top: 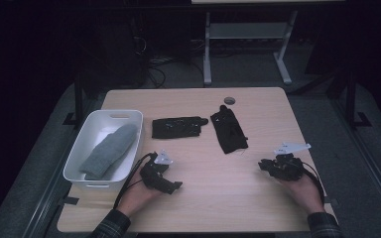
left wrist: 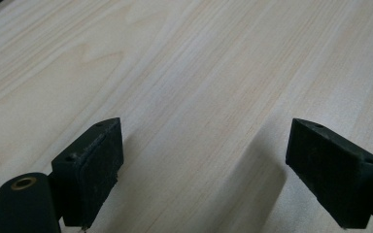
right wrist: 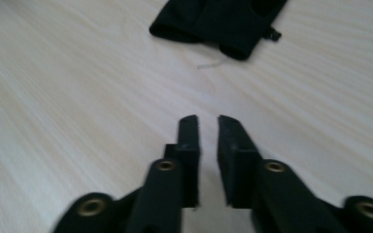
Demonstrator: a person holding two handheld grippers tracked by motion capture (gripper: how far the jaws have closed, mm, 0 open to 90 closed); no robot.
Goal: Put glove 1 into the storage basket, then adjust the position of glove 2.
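Note:
Two black cloth pieces lie on the wooden table: one flat and level (top: 178, 127), the other angled beside it (top: 230, 130), its near end in the right gripper view (right wrist: 223, 19). My left gripper (top: 174, 187) (left wrist: 204, 141) hovers low over bare wood in front of the basket, jaws wide open and empty. My right gripper (top: 262, 163) (right wrist: 208, 121) sits at the table's right, aimed at the angled cloth but well short of it. Its jaws are shut to a thin slit with nothing between them.
A white basket (top: 77, 148) stands at the table's left with a grey sock (top: 110, 150) lying in it. A round cable hole (top: 229, 100) is near the far edge. Bare wood stretches between the two hands. A metal frame stands on the floor beyond.

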